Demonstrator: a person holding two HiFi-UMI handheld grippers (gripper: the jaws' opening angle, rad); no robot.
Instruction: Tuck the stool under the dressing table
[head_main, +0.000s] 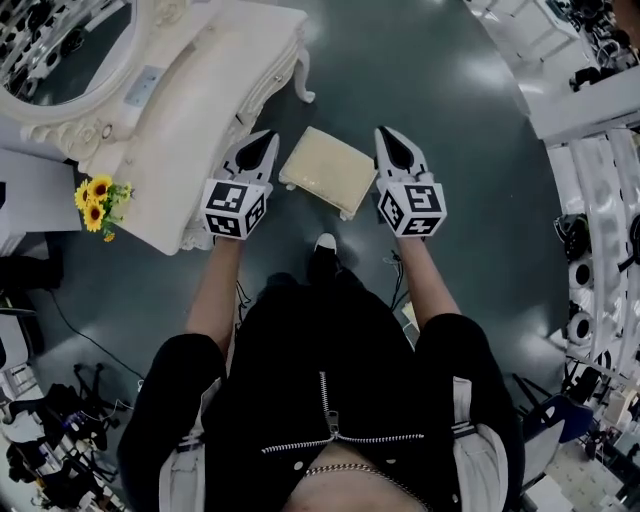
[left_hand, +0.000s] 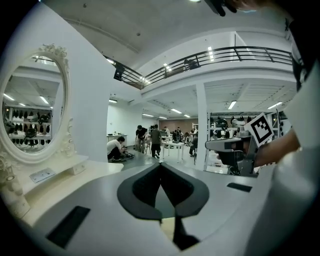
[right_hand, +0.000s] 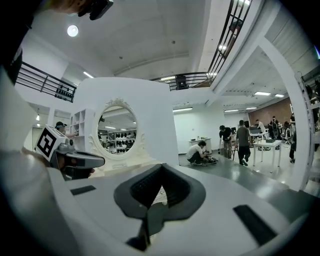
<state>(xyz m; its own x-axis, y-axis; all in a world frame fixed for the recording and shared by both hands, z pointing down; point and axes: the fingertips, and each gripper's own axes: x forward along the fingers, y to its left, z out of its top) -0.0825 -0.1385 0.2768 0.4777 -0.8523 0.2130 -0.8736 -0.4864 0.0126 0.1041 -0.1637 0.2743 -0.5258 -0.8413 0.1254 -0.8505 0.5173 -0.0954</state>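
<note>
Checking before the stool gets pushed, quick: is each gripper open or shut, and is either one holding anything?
Left gripper: closed, holding nothing.
Right gripper: closed, holding nothing.

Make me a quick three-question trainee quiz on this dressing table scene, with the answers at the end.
1. True or false: the stool is already tucked under the dressing table.
2. Pick one. In the head view the stool sits: A) left of both grippers; B) between the left gripper and the right gripper; C) right of both grippers.
3. Fill in the blank: the flowers near the dressing table's edge are ____ in colour.

Key: 1 false, it stands out on the open floor; 2 B; 3 yellow.
</note>
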